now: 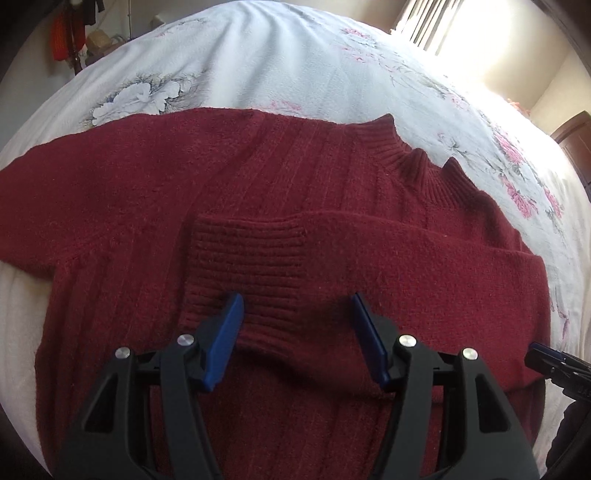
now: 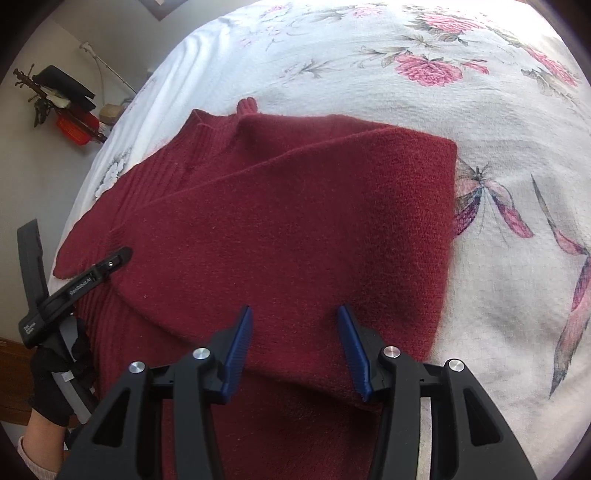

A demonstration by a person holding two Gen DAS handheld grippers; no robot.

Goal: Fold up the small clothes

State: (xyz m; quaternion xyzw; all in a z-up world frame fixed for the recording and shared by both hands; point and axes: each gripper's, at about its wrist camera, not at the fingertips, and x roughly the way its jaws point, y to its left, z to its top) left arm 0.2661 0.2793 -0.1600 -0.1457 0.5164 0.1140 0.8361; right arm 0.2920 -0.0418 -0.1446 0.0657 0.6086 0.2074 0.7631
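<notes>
A dark red knit sweater (image 1: 280, 177) lies flat on the bed, its ribbed collar (image 1: 417, 162) at the far right. One sleeve is folded across the chest, and its ribbed cuff (image 1: 247, 254) rests in the middle. My left gripper (image 1: 295, 306) hovers open just over that cuff, nothing between its blue pads. In the right wrist view the folded sleeve (image 2: 295, 221) covers the sweater body, and my right gripper (image 2: 295, 314) stands open above it, empty. The left gripper (image 2: 92, 273) also shows at the left edge of that view, held by a black-gloved hand (image 2: 55, 376).
The bed carries a white cover (image 2: 461, 110) printed with pink flowers and butterflies. The sweater's other sleeve (image 1: 55, 184) stretches out to the left. Beyond the bed stand a rack with red and black items (image 2: 70, 107) and a bright curtained window (image 1: 461, 33).
</notes>
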